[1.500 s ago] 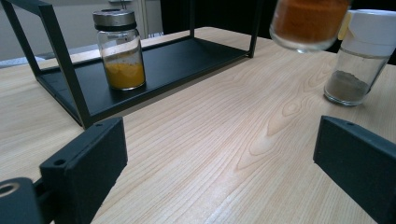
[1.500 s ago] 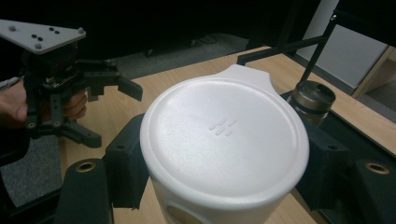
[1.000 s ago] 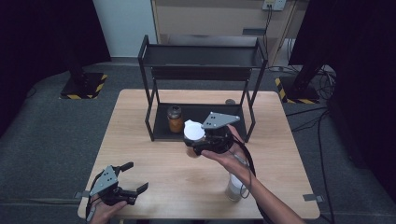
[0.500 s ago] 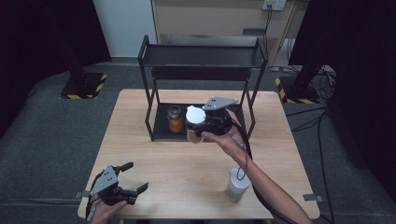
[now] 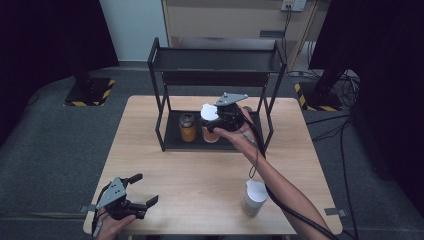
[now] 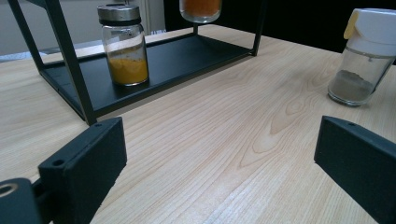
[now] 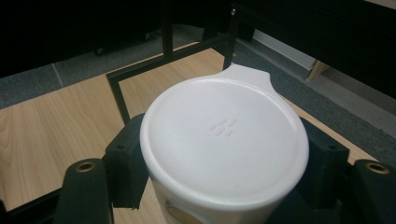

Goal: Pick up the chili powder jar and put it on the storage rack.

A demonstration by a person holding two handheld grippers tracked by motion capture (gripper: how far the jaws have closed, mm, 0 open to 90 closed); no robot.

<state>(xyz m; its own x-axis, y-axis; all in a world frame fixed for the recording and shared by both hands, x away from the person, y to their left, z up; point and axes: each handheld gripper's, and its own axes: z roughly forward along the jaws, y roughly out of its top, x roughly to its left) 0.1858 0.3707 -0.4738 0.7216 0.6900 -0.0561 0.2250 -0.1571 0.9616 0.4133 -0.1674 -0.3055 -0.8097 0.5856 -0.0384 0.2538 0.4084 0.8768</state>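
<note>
My right gripper [image 5: 220, 120] is shut on a white-lidded jar [image 5: 210, 114] of orange powder. It holds the jar off the surface at the black rack's lower shelf [image 5: 227, 142], just right of a metal-lidded jar [image 5: 187, 127] of orange powder. In the right gripper view the white lid [image 7: 224, 135] sits between the two black jaws of my right gripper [image 7: 224, 161]. The left gripper view shows the held jar's base [image 6: 201, 9] hanging above the shelf [image 6: 187, 51]. My left gripper [image 5: 144, 189] rests at the table's near left corner, open with nothing between its jaws.
A third jar [image 5: 254, 197] with a white lid and greyish powder stands near the table's front right, also the jar [image 6: 364, 56] at the right of the left gripper view. The rack's upper shelf [image 5: 215, 60] overhangs the lower one. The rack's posts [image 5: 160, 115] frame the opening.
My right gripper carried the white-lidded jar away from the person, from over the table's middle to the rack's lower shelf. The left gripper stayed put.
</note>
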